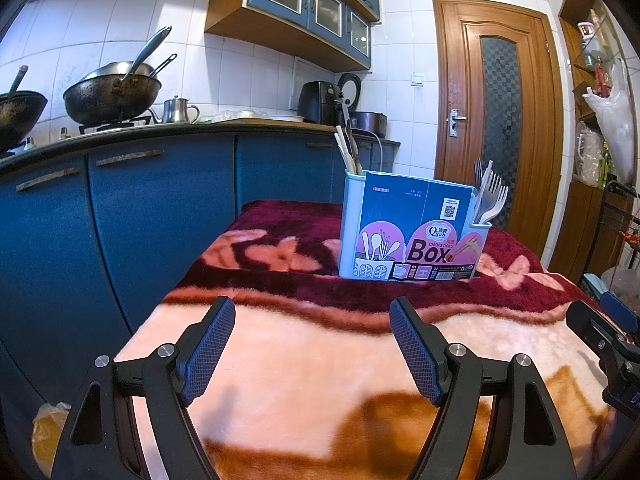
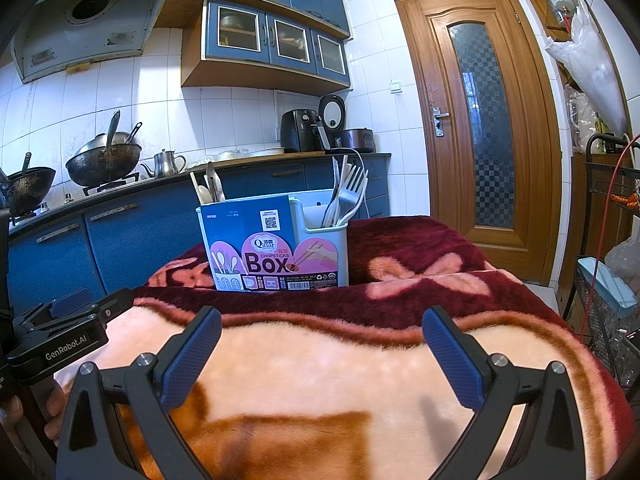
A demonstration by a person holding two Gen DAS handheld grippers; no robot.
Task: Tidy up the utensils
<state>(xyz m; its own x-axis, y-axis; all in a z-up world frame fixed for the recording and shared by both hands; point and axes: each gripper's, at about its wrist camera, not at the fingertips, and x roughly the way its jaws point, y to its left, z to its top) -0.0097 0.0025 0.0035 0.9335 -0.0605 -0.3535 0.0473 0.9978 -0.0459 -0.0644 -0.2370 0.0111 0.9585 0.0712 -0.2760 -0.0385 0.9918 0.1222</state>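
Note:
A pale blue utensil holder (image 1: 412, 236) (image 2: 276, 240) with a "Chopsticks Box" label stands upright on the blanket-covered table (image 1: 320, 360) (image 2: 320, 368). Forks (image 1: 490, 196) (image 2: 348, 196) stand in its right compartment. Spoons and chopsticks (image 1: 348, 152) (image 2: 208, 188) stand in its left compartment. My left gripper (image 1: 312, 308) is open and empty, low over the blanket, well short of the holder. My right gripper (image 2: 322, 318) is open and empty, also short of the holder. The left gripper's body shows at the left edge of the right wrist view (image 2: 56, 340).
Blue kitchen cabinets (image 1: 120, 220) run along the left with woks (image 1: 112, 96) and a kettle on the counter. A wooden door (image 2: 480, 120) is behind the table. A wire rack (image 2: 608, 312) with clutter stands at the right. A yellow bag (image 1: 48, 432) lies on the floor, left.

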